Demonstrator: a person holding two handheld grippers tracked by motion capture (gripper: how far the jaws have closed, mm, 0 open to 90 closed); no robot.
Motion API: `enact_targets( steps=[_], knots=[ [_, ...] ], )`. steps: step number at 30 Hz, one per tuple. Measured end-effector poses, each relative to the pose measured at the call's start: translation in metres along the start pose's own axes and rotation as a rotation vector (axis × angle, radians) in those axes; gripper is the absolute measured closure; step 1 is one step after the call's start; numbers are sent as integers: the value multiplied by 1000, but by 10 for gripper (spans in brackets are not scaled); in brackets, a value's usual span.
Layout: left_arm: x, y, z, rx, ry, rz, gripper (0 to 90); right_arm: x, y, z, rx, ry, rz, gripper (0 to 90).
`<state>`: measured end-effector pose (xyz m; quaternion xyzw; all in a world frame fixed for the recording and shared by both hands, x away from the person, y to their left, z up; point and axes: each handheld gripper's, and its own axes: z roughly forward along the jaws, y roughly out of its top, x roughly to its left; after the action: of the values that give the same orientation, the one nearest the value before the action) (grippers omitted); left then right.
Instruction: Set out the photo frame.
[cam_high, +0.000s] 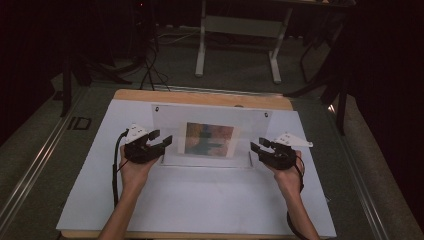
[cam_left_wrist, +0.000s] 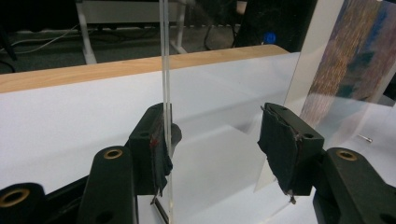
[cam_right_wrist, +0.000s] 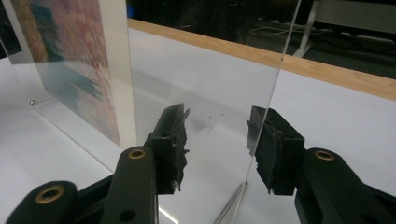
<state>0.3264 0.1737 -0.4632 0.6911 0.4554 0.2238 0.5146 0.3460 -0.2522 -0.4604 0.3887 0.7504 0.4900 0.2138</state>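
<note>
Now, at the left edge of the clear acrylic frame, the left gripper has its jaws spread — in the left gripper view one pad lies against the panel's edge while the other stands well off. The frame stands upright toward the back middle of the white board, a colourful print sandwiched in its centre. At the frame's right edge the right gripper is also spread — its jaws straddle the panel's edge, neither pad visibly pressing. Both hands rest on the board.
</note>
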Motion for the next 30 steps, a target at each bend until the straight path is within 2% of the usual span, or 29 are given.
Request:
enact_targets(
  steps=[25,30],
  knots=[
    [1,-9,-4,-20,-22,-1,457,-3,-5,-2,-13,40,-1,575],
    [3,-10,-3,-26,-35,-21,456,-3,-5,-2,-8,39,-15,579]
  ],
)
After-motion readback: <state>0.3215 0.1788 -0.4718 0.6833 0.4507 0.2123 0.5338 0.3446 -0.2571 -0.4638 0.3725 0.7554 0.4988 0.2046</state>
